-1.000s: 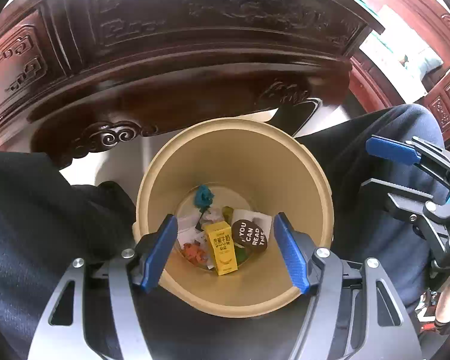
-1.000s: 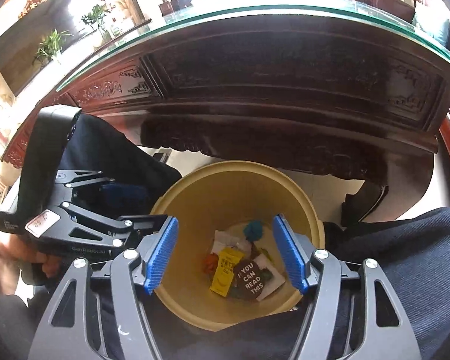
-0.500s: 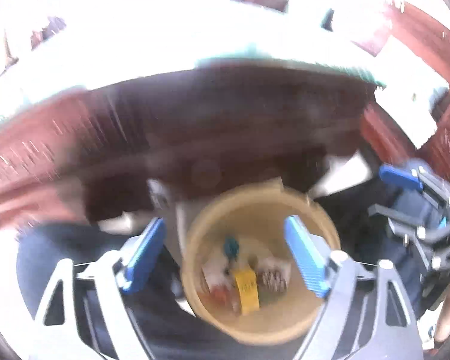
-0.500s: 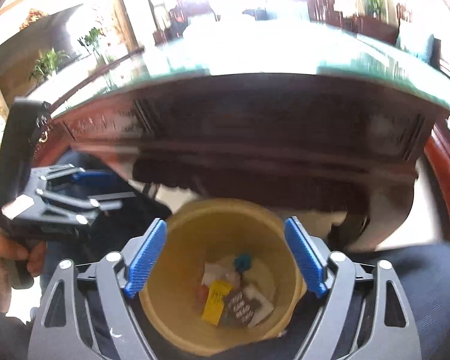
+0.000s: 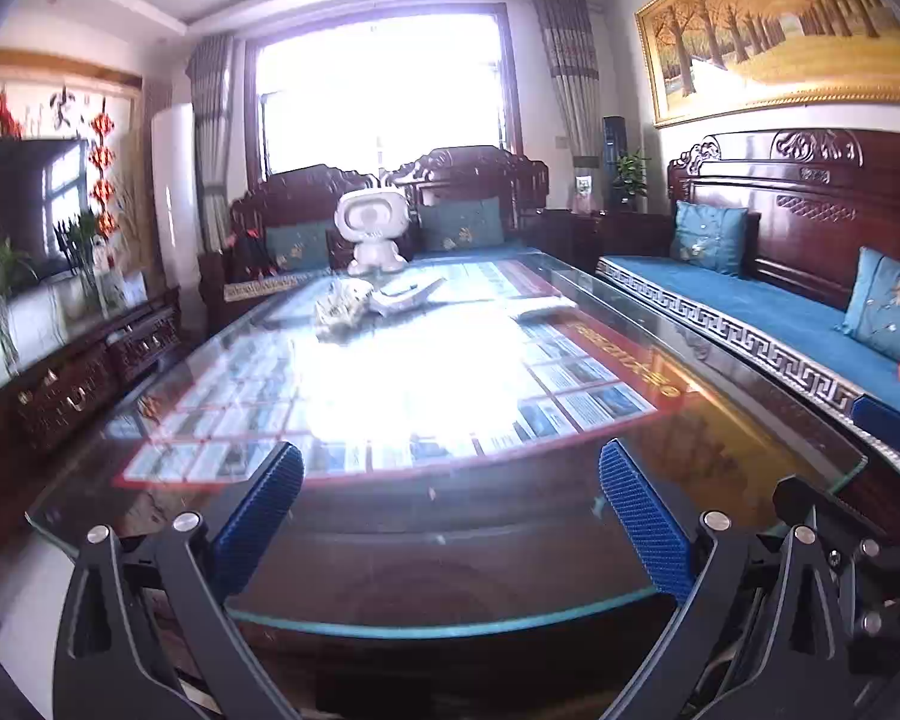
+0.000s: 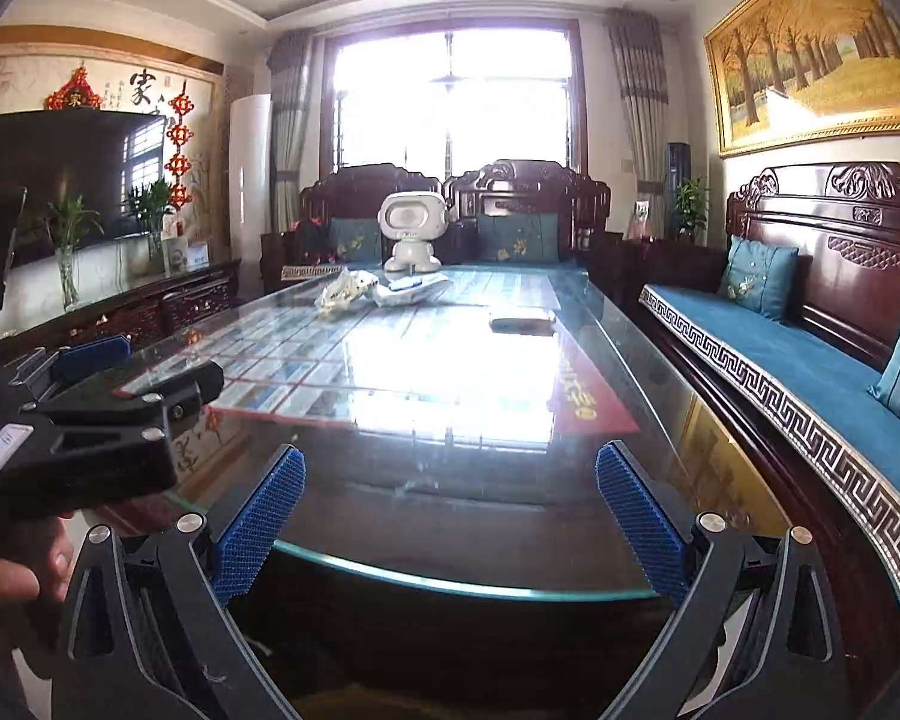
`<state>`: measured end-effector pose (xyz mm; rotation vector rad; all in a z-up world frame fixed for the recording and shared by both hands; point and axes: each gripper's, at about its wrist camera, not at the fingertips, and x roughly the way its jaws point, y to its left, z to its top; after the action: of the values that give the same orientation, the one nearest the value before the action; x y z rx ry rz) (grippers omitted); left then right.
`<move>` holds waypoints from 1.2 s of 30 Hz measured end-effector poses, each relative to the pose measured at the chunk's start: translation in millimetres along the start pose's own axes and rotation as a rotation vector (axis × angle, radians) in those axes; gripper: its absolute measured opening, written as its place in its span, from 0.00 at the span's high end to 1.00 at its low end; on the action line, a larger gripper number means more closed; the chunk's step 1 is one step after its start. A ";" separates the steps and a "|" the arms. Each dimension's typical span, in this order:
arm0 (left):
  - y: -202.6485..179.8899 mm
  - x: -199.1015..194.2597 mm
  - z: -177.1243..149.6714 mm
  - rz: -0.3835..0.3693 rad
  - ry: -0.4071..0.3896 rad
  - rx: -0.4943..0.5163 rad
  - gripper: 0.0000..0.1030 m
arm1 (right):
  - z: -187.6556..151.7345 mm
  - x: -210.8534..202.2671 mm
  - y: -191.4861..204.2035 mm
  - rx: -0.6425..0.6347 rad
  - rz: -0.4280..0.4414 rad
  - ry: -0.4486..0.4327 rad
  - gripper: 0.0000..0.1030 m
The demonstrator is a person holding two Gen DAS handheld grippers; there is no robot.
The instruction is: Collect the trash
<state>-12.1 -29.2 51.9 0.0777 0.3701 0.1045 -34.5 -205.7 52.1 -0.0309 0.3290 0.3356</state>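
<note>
Two grippers are up at the near edge of the table [image 5: 750, 468], and both are empty: the left gripper [image 5: 450, 516] has its blue pads wide apart with nothing between them, and the right gripper [image 6: 450, 510] is spread the same way. No bin is visible in either view now.

What looks like trash is far from you: a crumpled wrapper [image 6: 345, 291] lies near the far end of the table, just in front of the white robot toy [image 6: 411, 234], and a pale packet [image 6: 411, 291] lies just beside the wrapper, to its right. A flat dark thing [image 6: 522, 321] rests alone to the right of them, nearer to you; I cannot tell if it is trash or a remote.

Please mind these risks:

- The reach over the table is long. If you lean in low, a finger can knock on the glass top or scrape it.
- Strong glare from the window sits on the glass in the middle of the table. It can hide the real height of the surface, so you may close too high and miss, or press down too hard.
- A wrapper is light and thin. I think it can slide away on the glass when one pad touches it first.
- The toy stands just behind the wrapper; an overshoot may tip it.
- The grippers are near each other at the near edge, so they can collide if both go for the wrapper.
</note>
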 end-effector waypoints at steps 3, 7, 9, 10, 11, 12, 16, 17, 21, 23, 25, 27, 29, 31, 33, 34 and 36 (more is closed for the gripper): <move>-6.9 6.9 12.1 0.058 -0.013 -0.003 0.04 | 7.7 10.6 -1.1 0.009 -0.003 -0.010 0.08; -0.4 17.5 20.9 0.008 -0.007 -0.053 0.04 | 15.0 21.0 -9.9 0.021 -0.004 -0.003 0.08; 2.1 22.6 25.7 0.000 -0.005 -0.066 0.04 | 16.3 25.6 -13.2 0.029 -0.007 0.000 0.08; 6.9 26.6 26.9 -0.005 0.002 -0.075 0.04 | 16.5 27.2 -14.6 0.032 -0.008 0.002 0.08; 8.8 31.0 28.2 -0.009 0.010 -0.085 0.04 | 16.8 30.1 -16.0 0.036 -0.005 0.004 0.08; 10.8 36.3 28.4 -0.012 0.015 -0.092 0.04 | 17.1 33.2 -17.3 0.039 -0.007 0.008 0.08; 22.6 59.8 29.3 0.033 0.036 -0.105 0.04 | 14.5 43.5 -18.5 0.032 -0.016 0.026 0.08; 24.9 66.2 30.1 0.043 0.043 -0.104 0.04 | 14.6 47.4 -19.4 0.030 -0.015 0.031 0.08; 27.8 80.1 31.7 0.059 0.055 -0.097 0.04 | 16.2 60.3 -19.7 0.022 -0.019 0.046 0.08; 27.8 87.2 34.0 0.057 0.058 -0.093 0.04 | 17.2 68.3 -18.8 0.018 -0.019 0.058 0.08; 26.2 92.9 36.5 0.054 0.060 -0.088 0.04 | 18.2 74.8 -17.8 0.012 -0.016 0.065 0.08; 23.6 97.5 39.4 0.043 0.062 -0.079 0.04 | 19.6 81.3 -16.8 0.010 -0.009 0.070 0.08; 23.2 102.3 41.8 0.038 0.059 -0.078 0.04 | 20.9 85.8 -15.9 0.010 -0.007 0.074 0.08; 23.1 105.8 44.8 0.035 0.055 -0.076 0.04 | 23.2 90.5 -16.1 0.015 -0.003 0.080 0.08; 23.9 109.9 46.8 0.040 0.051 -0.076 0.04 | 25.3 95.5 -15.7 0.014 0.003 0.089 0.08; 24.7 112.2 48.0 0.049 0.046 -0.078 0.04 | 27.4 98.4 -16.1 0.011 0.005 0.092 0.08; 27.7 116.6 49.8 0.065 0.037 -0.089 0.04 | 29.4 102.5 -16.8 0.006 0.002 0.097 0.08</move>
<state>111.6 9.0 59.2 0.0001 0.3994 0.1866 71.5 -186.6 46.5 -0.0407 0.4259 0.3361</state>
